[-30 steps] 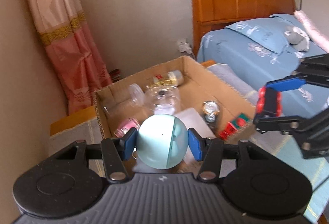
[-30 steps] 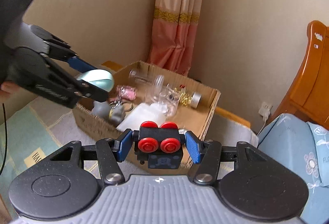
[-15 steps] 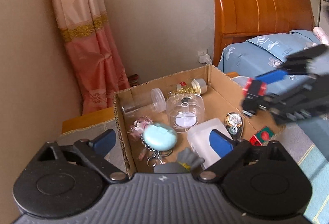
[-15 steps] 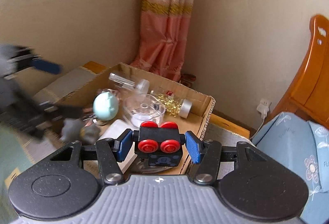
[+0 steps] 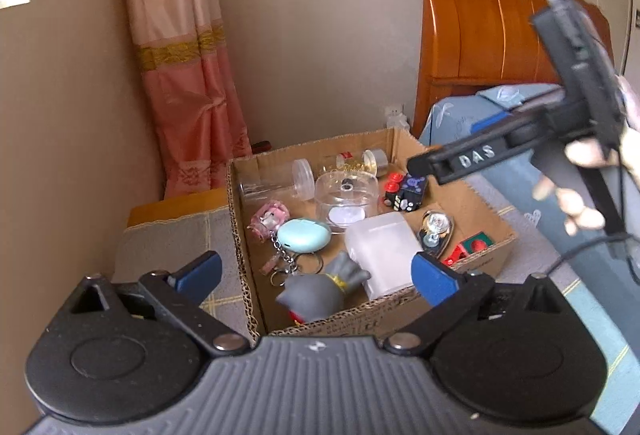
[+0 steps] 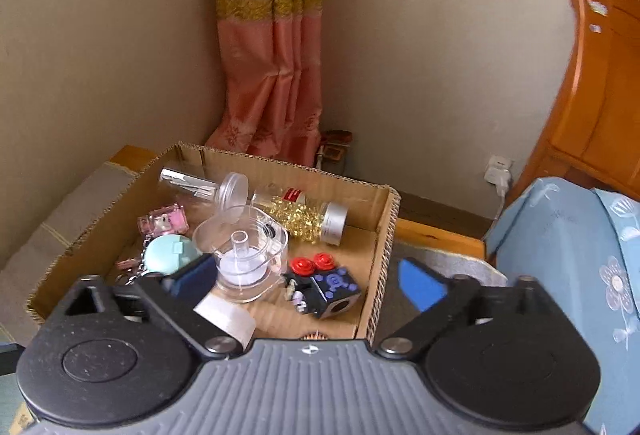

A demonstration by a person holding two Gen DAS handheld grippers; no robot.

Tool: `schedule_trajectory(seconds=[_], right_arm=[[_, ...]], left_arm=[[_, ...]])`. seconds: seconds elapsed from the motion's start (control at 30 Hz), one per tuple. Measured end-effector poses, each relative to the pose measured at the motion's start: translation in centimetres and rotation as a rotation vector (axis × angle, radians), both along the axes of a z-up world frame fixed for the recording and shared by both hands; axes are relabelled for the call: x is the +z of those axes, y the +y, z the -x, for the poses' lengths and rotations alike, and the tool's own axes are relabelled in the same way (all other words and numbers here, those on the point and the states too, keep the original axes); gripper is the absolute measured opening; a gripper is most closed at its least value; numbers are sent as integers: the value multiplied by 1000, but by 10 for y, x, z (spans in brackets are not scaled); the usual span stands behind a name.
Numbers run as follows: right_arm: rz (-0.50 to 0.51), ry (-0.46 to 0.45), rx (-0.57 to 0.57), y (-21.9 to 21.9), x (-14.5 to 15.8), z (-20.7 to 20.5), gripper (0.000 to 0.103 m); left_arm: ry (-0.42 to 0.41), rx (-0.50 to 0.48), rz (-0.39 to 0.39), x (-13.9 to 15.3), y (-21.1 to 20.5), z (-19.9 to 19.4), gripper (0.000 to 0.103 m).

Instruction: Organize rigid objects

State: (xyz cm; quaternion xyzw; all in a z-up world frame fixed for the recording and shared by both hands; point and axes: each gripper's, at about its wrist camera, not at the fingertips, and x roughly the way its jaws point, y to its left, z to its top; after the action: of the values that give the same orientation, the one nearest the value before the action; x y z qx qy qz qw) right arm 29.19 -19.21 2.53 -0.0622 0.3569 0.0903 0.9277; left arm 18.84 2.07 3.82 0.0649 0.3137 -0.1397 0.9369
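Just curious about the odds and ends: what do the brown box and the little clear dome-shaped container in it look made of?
Brown box: corrugated cardboard, matt; fluted cut edges show. Clear dome-shaped container: probably hard plastic, glossy; you see straight through it.

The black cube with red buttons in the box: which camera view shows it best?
The right wrist view: the black cube lies near and unobstructed in the cardboard box. In the left wrist view the cube is farther away, small, just below the right gripper's arm.

Box (image 6: pixel 382 227) is open on top, so coming straight down works. Floor's crowded though: dome (image 6: pixel 242 251), jar (image 6: pixel 308 213), cube (image 6: pixel 328 287), white case (image 5: pixel 380 247). Only bare cardboard is the strip by the right wall (image 6: pixel 352 247).
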Motion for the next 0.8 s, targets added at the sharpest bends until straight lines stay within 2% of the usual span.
schedule_trajectory(seconds=[0.1, 0.2, 0.37, 0.53, 0.8], right_arm=[[-1, 3, -7, 3, 10, 25, 103], [41, 21, -47, 11, 17, 53, 103], [105, 11, -127, 21, 18, 104, 103], [55, 17, -208, 24, 12, 146, 103], [3, -1, -231, 32, 15, 184, 103]], left_arm=[[-27, 39, 7, 5, 1, 14, 101], [-37, 98, -11, 9, -1, 25, 101], [4, 201, -32, 6, 0, 42, 101], [65, 240, -26, 3, 1, 54, 101], [68, 243, -50, 11, -3, 73, 101]])
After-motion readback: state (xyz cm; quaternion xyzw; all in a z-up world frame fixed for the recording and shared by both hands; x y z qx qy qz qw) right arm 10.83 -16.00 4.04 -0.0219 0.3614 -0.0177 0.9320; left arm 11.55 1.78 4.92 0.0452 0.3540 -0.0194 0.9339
